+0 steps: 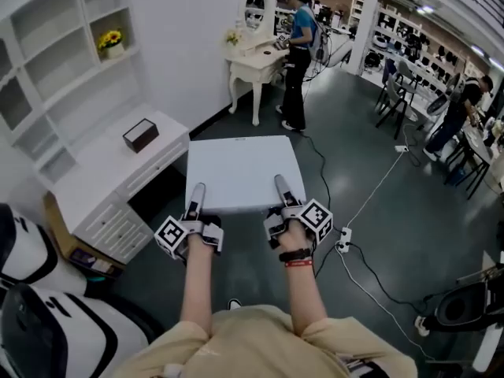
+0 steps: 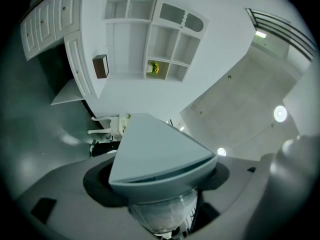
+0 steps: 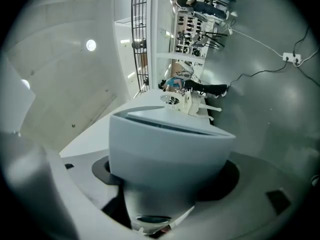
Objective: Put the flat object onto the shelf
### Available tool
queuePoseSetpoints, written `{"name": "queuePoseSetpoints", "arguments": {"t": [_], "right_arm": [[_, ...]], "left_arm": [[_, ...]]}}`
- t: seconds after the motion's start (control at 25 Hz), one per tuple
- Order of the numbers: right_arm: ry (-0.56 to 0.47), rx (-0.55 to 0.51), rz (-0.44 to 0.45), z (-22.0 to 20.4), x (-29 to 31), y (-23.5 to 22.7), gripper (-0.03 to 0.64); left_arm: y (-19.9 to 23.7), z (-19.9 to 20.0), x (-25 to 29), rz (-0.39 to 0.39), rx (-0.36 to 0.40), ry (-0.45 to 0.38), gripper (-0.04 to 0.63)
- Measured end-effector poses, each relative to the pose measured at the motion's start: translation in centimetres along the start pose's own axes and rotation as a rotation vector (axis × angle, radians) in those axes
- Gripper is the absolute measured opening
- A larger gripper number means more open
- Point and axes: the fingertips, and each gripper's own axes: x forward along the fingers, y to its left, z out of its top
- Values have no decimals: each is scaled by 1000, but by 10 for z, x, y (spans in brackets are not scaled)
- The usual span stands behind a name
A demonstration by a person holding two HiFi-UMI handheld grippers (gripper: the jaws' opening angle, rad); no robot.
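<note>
Carry step. Flat pale box (image 1: 240,168) held level at frame centre, over the floor. Left gripper (image 1: 197,192) and right gripper (image 1: 282,186) each clamp its near edge. White shelf (image 1: 71,61) sits upper left, well apart. Next move, as I judge it: swing left, line up with a compartment, slide the box in.

**Right tongs clamped on the box edge**

The right tongs (image 3: 167,159) grip the near edge of a flat pale-grey box (image 3: 165,139), one jaw pressed on each broad face. Far beyond the box, a person (image 3: 192,85) stands at a white dressing desk (image 3: 192,104). Stocked shelves (image 3: 192,19) stand farther off. A power strip (image 3: 291,58) with cables lies on the grey floor (image 3: 270,114). A round ceiling lamp (image 3: 90,45) glows.
</note>
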Motion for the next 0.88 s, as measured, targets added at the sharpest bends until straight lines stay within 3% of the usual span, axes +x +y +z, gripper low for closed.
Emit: {"name": "queuePoseSetpoints", "arguments": {"t": [0.44,0.88], "right_arm": [[219,9,23,-155,129,-2,376],[398,11,42,-248,185,6,376]], "left_arm": [[35,169,-49,33,29,-222,362],[43,248,-99,58,44,-404,363]]}}
